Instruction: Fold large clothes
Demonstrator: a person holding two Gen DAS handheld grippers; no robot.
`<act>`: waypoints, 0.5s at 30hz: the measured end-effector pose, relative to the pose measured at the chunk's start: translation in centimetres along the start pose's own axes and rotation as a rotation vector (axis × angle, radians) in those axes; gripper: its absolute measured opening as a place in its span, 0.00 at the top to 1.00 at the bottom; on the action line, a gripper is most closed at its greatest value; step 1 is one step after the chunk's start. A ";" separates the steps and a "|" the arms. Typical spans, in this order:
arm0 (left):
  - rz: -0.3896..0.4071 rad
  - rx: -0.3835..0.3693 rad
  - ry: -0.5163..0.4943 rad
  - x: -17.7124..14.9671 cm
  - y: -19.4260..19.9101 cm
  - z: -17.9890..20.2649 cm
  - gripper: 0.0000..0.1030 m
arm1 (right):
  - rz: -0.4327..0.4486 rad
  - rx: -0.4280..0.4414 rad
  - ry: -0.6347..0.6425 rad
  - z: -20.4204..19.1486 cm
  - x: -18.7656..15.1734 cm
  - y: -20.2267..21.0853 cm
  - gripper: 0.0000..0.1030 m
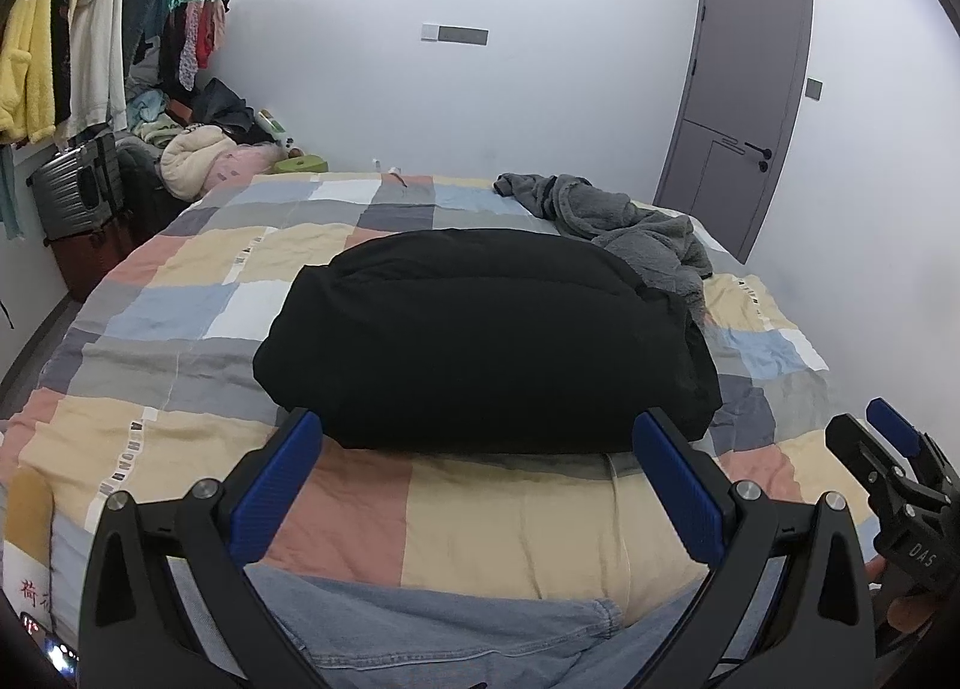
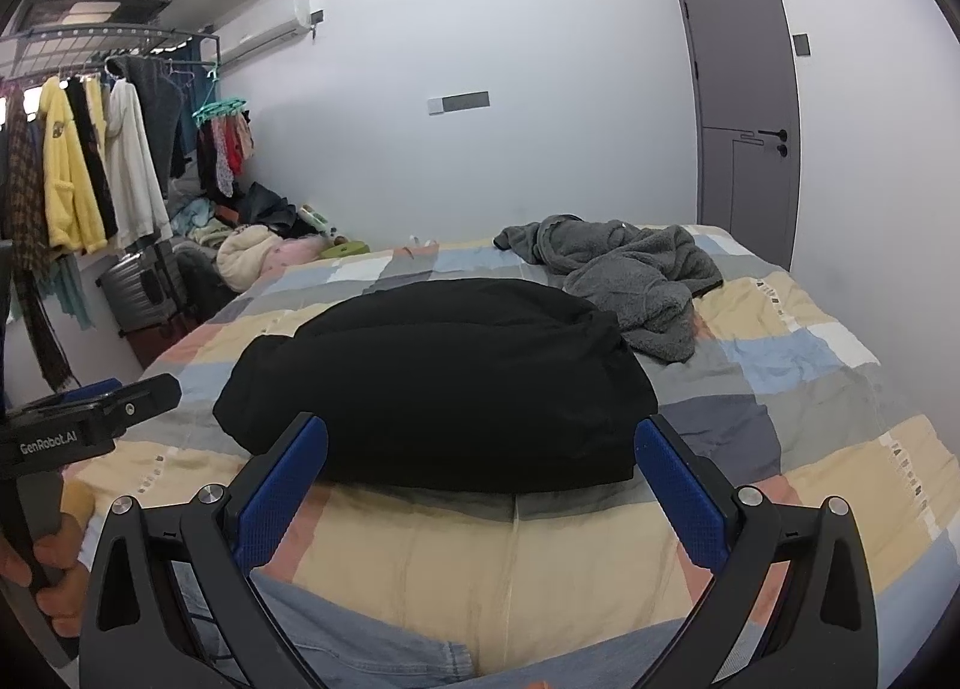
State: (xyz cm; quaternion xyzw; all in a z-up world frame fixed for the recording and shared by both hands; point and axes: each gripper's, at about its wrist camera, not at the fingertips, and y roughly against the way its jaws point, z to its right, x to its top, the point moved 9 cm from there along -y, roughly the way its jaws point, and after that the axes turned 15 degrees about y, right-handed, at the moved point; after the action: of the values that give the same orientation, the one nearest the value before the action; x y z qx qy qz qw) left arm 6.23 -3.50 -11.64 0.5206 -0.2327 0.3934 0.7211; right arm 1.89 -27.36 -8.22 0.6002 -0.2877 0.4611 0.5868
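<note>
A bulky black garment (image 1: 480, 335) lies folded in a thick bundle in the middle of the bed; it also shows in the right wrist view (image 2: 438, 383). My left gripper (image 1: 480, 431) is open and empty, just short of the bundle's near edge. My right gripper (image 2: 480, 437) is open and empty too, close to the same edge. A crumpled grey fleece garment (image 1: 630, 221) lies behind the bundle at the far right of the bed, also in the right wrist view (image 2: 630, 269). A denim garment (image 1: 450, 629) lies at the bed's near edge below the grippers.
The bed has a patchwork quilt (image 1: 198, 305). A clothes rack (image 2: 78, 161) with hanging clothes, suitcases (image 1: 84, 191) and a pile of clothes (image 1: 198, 149) stand along the left wall. A grey door (image 1: 744, 101) is at the far right.
</note>
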 end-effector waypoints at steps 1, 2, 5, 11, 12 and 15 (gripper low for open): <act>-0.001 0.000 0.003 0.0 0.0 0.0 0.00 | 0.000 -0.003 0.003 0.0 0.0 0.0 0.00; 0.000 0.000 0.005 0.0 0.1 0.0 0.00 | -0.001 -0.008 0.005 0.2 0.0 0.0 0.00; 0.011 0.004 0.012 0.1 0.3 -0.2 0.00 | -0.004 -0.004 0.004 0.3 0.0 -0.1 0.00; 0.009 0.007 0.016 0.3 0.4 -0.5 0.00 | -0.003 -0.015 0.004 0.1 0.1 0.1 0.00; 0.010 0.007 0.015 0.3 0.4 -0.5 0.00 | -0.003 -0.015 0.004 0.1 0.1 0.1 0.00; 0.009 0.009 0.016 0.3 0.4 -0.5 0.00 | -0.002 -0.015 0.008 0.0 0.1 0.1 0.00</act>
State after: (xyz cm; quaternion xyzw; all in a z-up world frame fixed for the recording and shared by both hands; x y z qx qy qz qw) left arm 6.08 -2.89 -11.41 0.5196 -0.2277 0.4019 0.7188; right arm 1.82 -27.39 -8.12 0.5941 -0.2885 0.4608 0.5929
